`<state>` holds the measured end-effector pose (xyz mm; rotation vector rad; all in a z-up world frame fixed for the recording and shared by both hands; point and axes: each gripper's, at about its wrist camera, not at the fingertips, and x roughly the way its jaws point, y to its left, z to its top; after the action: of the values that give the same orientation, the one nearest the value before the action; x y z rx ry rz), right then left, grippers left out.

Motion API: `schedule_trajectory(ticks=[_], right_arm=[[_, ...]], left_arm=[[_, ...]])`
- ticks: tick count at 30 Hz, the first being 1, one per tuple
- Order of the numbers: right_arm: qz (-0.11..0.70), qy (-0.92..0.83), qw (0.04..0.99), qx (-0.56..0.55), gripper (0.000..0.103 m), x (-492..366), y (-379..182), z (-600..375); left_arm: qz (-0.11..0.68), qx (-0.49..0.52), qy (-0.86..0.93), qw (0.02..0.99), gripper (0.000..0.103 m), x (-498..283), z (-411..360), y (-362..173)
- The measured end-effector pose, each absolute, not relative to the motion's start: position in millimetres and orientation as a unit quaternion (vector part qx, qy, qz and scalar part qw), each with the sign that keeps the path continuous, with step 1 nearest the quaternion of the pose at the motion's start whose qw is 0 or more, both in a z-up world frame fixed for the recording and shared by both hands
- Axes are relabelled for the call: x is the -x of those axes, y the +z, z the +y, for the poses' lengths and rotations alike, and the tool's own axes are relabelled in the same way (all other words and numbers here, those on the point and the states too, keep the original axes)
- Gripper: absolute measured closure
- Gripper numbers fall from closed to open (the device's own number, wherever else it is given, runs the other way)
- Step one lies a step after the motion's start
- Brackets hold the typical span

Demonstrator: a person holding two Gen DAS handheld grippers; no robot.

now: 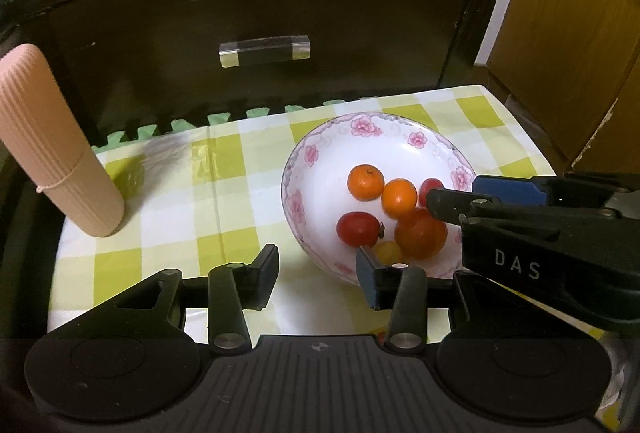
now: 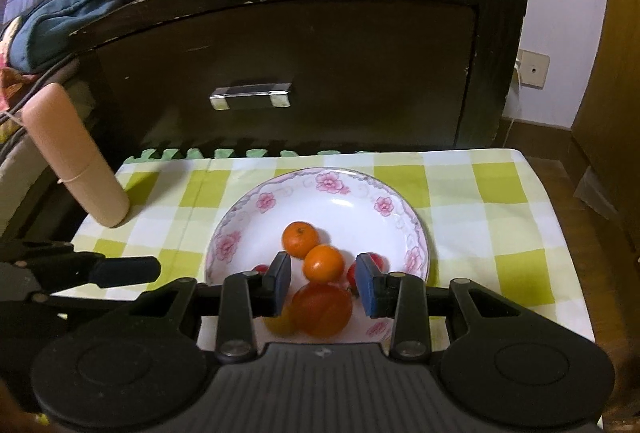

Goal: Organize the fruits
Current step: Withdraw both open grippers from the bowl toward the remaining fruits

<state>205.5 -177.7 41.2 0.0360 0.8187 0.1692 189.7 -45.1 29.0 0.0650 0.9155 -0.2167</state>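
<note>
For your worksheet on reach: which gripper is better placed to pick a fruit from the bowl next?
Right. The right gripper is open over the bowl, straddling the fruits; the left gripper sits beside the bowl.

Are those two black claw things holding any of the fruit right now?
No. The left gripper is open beside the bowl, and the right gripper is open above the fruit, its pads touching nothing.

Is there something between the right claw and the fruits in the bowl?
Nothing visible blocks it. The right claw hangs open just above the bowl, with the big orange-red fruit and a small orange showing between its fingers.
</note>
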Motion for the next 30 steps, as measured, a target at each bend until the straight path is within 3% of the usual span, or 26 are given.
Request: schedule_trajectory(ticks=[30], right_arm=[[0.447, 0.113, 0.887, -0.019, 0.07, -120.9, 19.0, -152.4]], left_arm=[[0.471, -0.019, -0.101, 0.876, 0.046, -134.7, -10.7, 22.2]])
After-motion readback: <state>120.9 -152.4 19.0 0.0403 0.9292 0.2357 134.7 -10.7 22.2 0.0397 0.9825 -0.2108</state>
